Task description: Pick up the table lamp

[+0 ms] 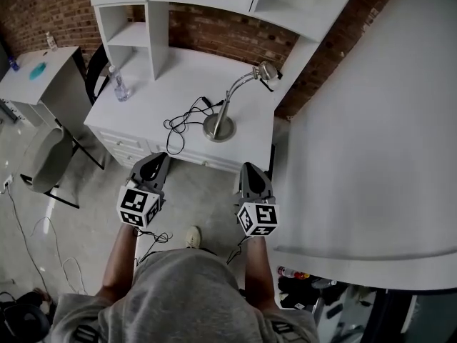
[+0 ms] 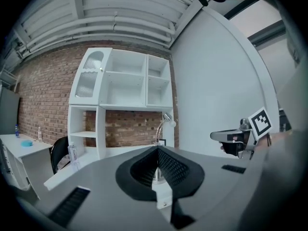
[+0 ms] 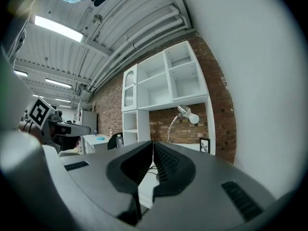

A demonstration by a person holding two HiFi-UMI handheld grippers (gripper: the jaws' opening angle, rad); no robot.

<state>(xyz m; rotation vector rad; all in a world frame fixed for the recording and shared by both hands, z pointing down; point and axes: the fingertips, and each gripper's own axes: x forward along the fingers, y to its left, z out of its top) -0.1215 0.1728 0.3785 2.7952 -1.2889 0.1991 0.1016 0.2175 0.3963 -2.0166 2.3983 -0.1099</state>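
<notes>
Your left gripper (image 1: 158, 157) has its fingers (image 2: 171, 166) pressed together at the tips with nothing between them. Your right gripper (image 1: 251, 167) is the same, closed up and empty. You hold both out in front of you, side by side, short of the front edge of the white desk (image 1: 171, 77). The table lamp (image 1: 219, 128) stands on that desk beyond the fingertips, well apart from both pairs and nearer the line of your right fingers than your left. Its round base sits flat, and its neck curves up and over to the right. Its black cord (image 1: 180, 123) lies in loose loops ahead of your left fingers. A water bottle (image 1: 120, 86) stands further off, left of them.
</notes>
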